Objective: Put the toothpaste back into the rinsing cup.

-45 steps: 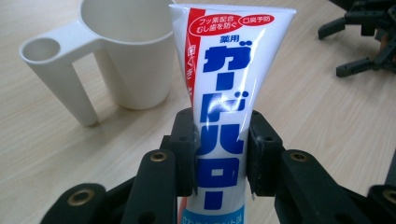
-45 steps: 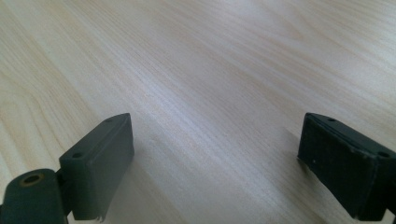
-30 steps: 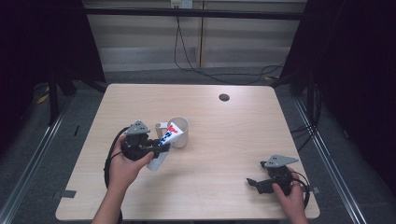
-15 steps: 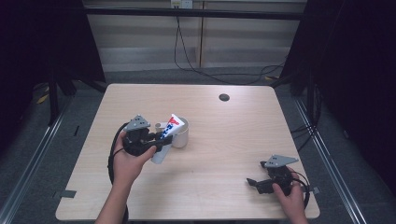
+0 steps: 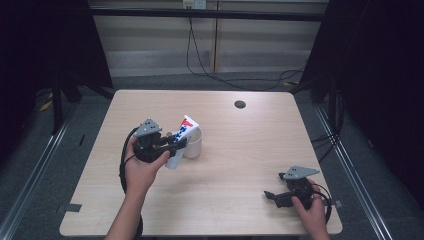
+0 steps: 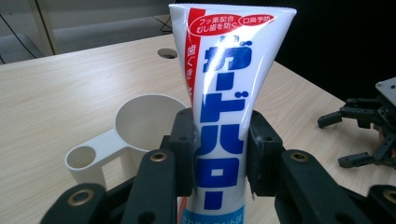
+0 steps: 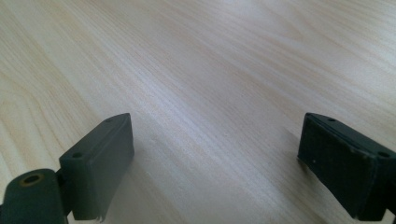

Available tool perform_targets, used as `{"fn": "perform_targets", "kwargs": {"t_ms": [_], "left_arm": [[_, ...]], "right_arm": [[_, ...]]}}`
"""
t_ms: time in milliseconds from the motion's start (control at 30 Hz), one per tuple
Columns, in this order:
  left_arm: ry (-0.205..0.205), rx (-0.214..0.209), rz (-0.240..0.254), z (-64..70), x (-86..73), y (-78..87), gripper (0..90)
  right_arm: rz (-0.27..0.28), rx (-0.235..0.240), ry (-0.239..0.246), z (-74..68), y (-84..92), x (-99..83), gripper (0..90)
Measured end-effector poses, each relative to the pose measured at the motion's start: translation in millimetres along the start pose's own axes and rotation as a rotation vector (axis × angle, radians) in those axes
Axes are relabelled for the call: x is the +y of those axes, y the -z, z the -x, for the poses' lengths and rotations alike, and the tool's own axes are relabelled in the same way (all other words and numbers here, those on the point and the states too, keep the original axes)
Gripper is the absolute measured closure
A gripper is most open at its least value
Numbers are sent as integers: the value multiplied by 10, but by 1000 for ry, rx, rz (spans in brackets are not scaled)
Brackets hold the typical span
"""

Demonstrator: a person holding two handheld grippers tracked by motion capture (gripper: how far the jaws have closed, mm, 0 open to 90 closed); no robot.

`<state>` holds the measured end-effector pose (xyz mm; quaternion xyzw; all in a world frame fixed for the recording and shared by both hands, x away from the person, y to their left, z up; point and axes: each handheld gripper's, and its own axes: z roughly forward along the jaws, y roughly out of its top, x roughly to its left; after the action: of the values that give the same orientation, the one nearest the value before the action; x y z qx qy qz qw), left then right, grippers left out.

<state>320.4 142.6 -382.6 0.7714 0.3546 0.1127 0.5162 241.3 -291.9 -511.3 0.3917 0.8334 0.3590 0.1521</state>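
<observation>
Jaws of my left gripper (image 6: 219, 154) clamp the toothpaste tube (image 6: 224, 93) mid-body, held beside the white cup (image 6: 140, 123) above the table (image 5: 240, 150); right gripper (image 7: 215, 163) jaws gape, empty. The tube looks soft and light, so I'd grip its middle gently.

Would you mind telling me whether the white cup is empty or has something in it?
Empty: the left gripper view looks into the cup and shows a bare white interior; the toothpaste tube is outside it.

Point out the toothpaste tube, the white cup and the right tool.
toothpaste tube (image 6: 224, 93), left gripper view, printed front.
white cup (image 6: 140, 122), left gripper view, inner wall.
right tool (image 5: 272, 196), high view, between its fingertips.
</observation>
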Motion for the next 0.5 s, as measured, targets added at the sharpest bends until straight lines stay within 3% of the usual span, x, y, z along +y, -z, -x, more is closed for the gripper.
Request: {"fn": "perform_targets", "kwargs": {"t_ms": [500], "left_arm": [[8,13,79,-30,87,-94,684]], "right_arm": [[0,0,0,0,0,0,99]]}}
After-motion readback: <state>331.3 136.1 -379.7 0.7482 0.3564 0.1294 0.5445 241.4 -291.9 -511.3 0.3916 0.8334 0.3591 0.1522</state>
